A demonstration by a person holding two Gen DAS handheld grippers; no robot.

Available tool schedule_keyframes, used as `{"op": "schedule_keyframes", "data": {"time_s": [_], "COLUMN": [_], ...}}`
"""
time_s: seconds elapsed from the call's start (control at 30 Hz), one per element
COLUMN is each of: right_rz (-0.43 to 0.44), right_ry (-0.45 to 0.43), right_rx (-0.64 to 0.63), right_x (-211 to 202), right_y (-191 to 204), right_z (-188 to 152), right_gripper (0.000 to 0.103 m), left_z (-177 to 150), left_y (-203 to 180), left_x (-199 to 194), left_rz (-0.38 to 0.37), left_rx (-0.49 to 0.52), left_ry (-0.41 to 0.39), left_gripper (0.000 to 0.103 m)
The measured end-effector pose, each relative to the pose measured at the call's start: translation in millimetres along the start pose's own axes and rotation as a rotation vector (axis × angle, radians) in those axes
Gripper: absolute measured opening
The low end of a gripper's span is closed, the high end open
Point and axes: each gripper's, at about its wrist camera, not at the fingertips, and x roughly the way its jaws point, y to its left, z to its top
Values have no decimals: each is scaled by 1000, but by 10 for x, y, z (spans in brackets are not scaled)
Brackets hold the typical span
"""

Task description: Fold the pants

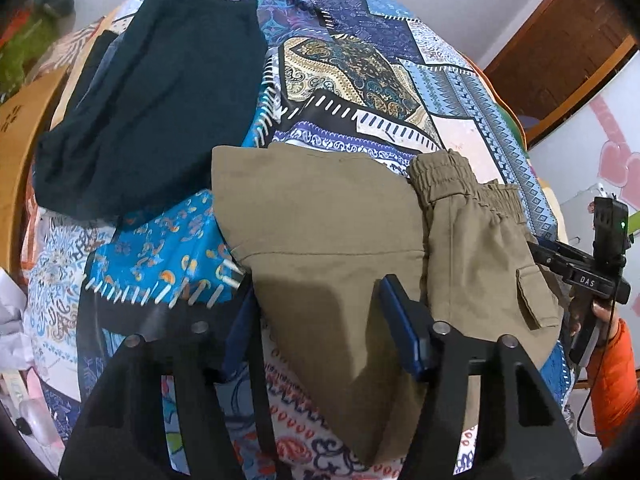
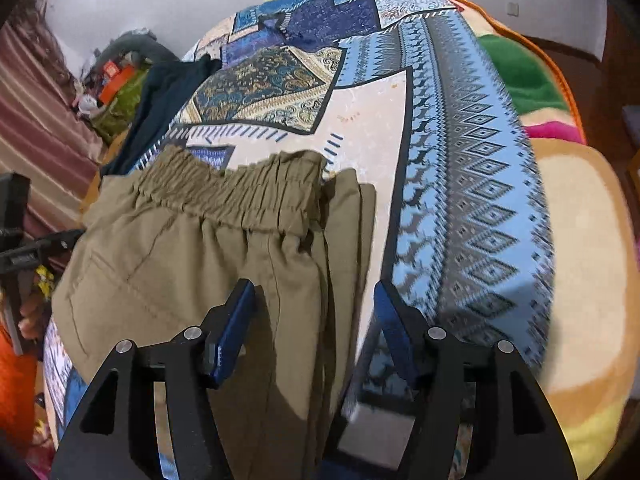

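A: Pants (image 1: 332,236), khaki, lie folded on the patterned bedspread (image 1: 360,64). In the right wrist view the elastic waistband (image 2: 240,196) points away from the camera, so the long axis runs from that gripper toward the far side of the bed.

B: And the grippers?

A: The left gripper (image 1: 320,320) hovers over the folded leg end, fingers spread wide, holding nothing. The right gripper (image 2: 312,320) is likewise wide open and empty, straddling the pants' right edge below the waistband.

B: Anything beside them?

A: A dark teal garment (image 1: 160,92) lies to the left, just beside the khaki fold.
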Motion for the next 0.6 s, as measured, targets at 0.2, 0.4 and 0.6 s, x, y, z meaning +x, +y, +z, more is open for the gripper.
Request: {"op": "schedule_keyframes", "data": {"time_s": [0.2,0.4,0.6], "right_rz": [18,26,-9], "right_ry": [9,3,-37], "right_rx": [-3,7,-42], "right_x": [110,135,39], "right_y": [12,-21,82], "right_z": [52,62,65], "right_gripper": [58,34,17], "left_z": [75,147,159], "left_y": [-7,-64,-143], "left_x": [33,74,-21], "left_rz": [4,-25,4], "left_rx": [2,1,21], "left_ry": [-4,-15,-57], "left_gripper": [56,24,8]}}
